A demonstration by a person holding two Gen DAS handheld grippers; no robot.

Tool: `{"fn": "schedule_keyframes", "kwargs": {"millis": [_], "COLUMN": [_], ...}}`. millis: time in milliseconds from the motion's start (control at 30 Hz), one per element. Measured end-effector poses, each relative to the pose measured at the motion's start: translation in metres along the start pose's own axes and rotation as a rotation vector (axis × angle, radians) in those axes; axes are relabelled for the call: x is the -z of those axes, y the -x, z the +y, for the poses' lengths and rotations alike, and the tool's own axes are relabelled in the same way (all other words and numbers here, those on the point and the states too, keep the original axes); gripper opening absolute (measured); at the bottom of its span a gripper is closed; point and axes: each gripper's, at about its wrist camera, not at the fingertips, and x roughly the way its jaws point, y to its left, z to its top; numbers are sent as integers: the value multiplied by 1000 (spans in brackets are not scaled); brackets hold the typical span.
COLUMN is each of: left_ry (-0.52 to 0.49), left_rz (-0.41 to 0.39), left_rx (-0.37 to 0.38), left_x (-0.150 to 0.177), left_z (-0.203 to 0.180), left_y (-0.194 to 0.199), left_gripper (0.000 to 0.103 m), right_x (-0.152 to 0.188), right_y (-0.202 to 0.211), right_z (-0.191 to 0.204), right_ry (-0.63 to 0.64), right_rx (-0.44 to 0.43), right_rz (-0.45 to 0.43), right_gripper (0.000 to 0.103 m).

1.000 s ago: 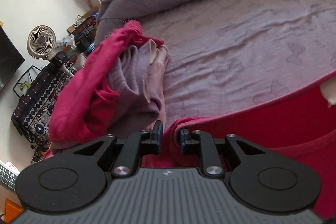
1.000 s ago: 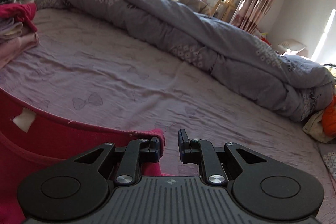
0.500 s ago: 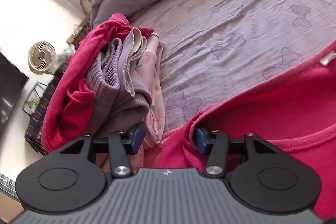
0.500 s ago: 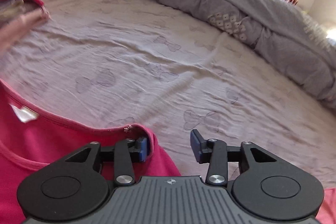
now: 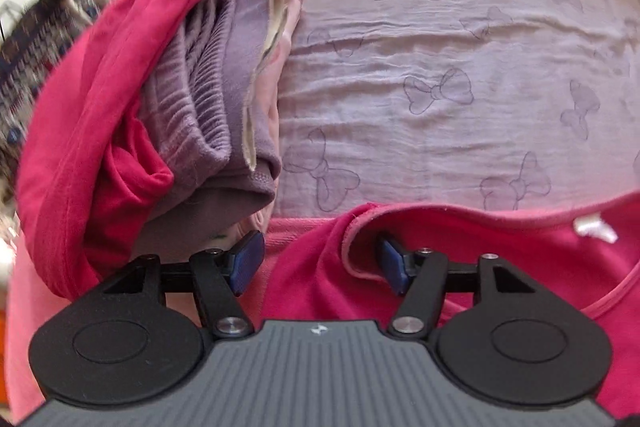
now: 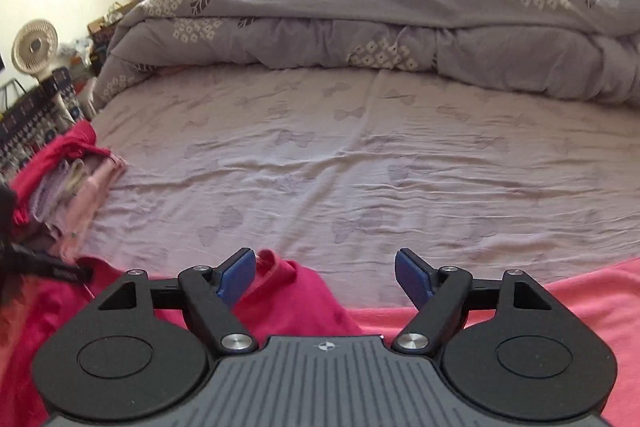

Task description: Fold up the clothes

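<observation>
Shirt (image 5: 500,259), bright pink, lies flat on the bed sheet (image 5: 440,75) at the 6 o'clock edge of both views, neckline and white label showing. We find the left gripper (image 5: 320,261) spread wide over a raised fold of its collar, gripping nothing, with the stack of folded clothes (image 5: 192,99) at 10 o'clock. We find the right gripper (image 6: 326,275) likewise spread, empty, over the shirt's edge.

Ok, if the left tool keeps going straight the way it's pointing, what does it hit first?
Probably the bunched shoulder of the red shirt, which lies between the open fingers of the left tool. Past it is bare bedsheet; the folded pile sits off to the left.
</observation>
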Motion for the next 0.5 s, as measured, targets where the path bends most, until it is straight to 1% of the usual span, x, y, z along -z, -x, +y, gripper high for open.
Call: {"fn": "schedule_keyframes", "kwargs": {"millis": [100, 133, 167, 200, 267, 400, 433, 500], "left_ry": [75, 93, 78, 54, -3, -103, -123, -155], "left_rz": [33, 40, 28, 20, -1, -92, -114, -137], "left_rx": [104, 135, 150, 151, 122, 48, 35, 47], "left_x": [-6, -8, -6, -4, 2, 32, 43, 70], "left_z": [13, 17, 18, 18, 18, 22, 24, 25], "left_y": [7, 10, 17, 24, 39, 85, 98, 122], "left_gripper": [66, 67, 69, 70, 71, 73, 73, 74], "right_x": [27, 35, 44, 52, 69, 109, 122, 147], "right_y": [14, 20, 27, 34, 51, 107, 122, 147], "right_z": [1, 7, 12, 18, 30, 36, 35, 34], "right_ry": [58, 89, 119, 151, 233, 240, 257, 308], "right_rx": [3, -17, -38, -57, -50, -20, -10, 4], "right_rz": [58, 71, 84, 97, 108, 156, 184, 267], "right_gripper": [77, 76, 76, 76, 76, 76, 76, 76]}}
